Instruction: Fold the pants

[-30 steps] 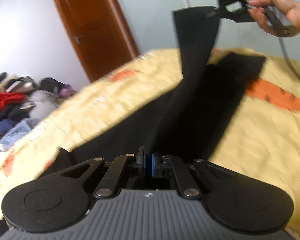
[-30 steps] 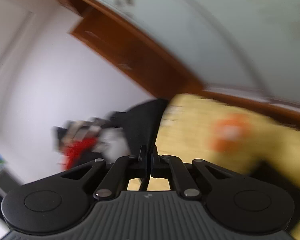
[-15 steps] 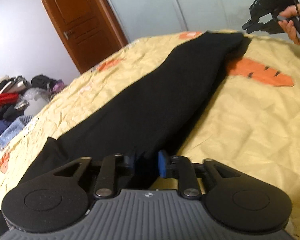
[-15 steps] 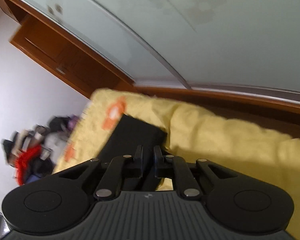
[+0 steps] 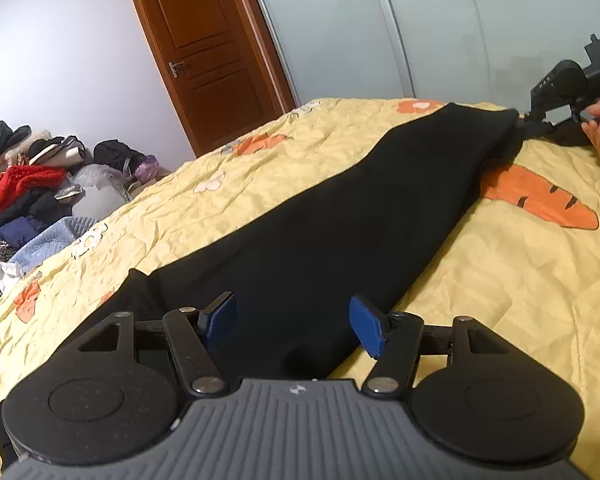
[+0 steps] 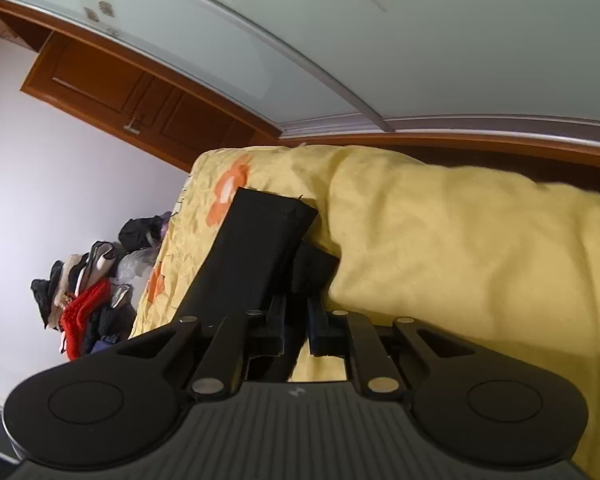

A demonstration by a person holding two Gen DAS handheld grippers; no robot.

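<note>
Black pants [image 5: 340, 216] lie flat and lengthwise on the yellow bedspread [image 5: 520, 280], folded leg over leg. My left gripper [image 5: 294, 324] is open just above the near end of the pants, holding nothing. My right gripper [image 6: 296, 320] sits at the far end of the pants [image 6: 256, 256], its jaws slightly apart with cloth lying between them. It also shows in the left wrist view [image 5: 540, 126], held by a hand at the pants' far corner.
A brown wooden door [image 5: 208, 52] and frosted wardrobe panels [image 5: 340, 32] stand behind the bed. A heap of clothes [image 5: 28, 184] lies on the floor at the left. An orange carrot print [image 5: 540, 196] marks the bedspread right of the pants.
The lifted pant leg has been laid down flat on the bed. My left gripper opened and let go of the cloth. My right gripper came down to the bed and loosened.
</note>
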